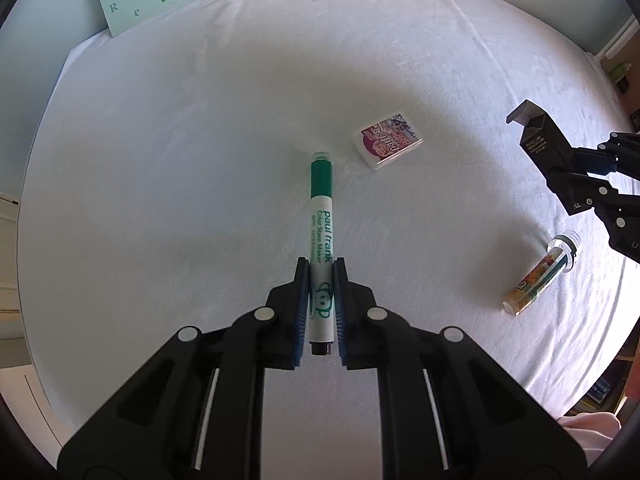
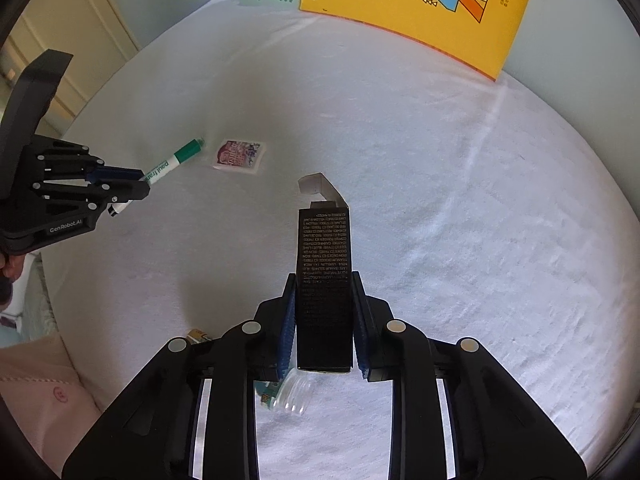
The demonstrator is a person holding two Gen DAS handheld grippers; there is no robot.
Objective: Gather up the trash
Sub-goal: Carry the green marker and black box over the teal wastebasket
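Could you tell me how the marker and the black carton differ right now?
The marker is round, white with a green cap; the carton is a black box with tiny print. The marker is capped; the carton's top flap hangs open. The left tool grips the marker, the right tool the carton. Both are clamped lengthwise.

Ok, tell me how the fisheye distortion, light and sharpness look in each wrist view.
Left wrist view: strong barrel distortion bows the white cloth's edges into a curve, the light is soft and even, and the print on the green marker reads sharply. Right wrist view: the yellow book's lower edge curves, a faint shadow lies left of the black carton, and its small print is too fine to read.
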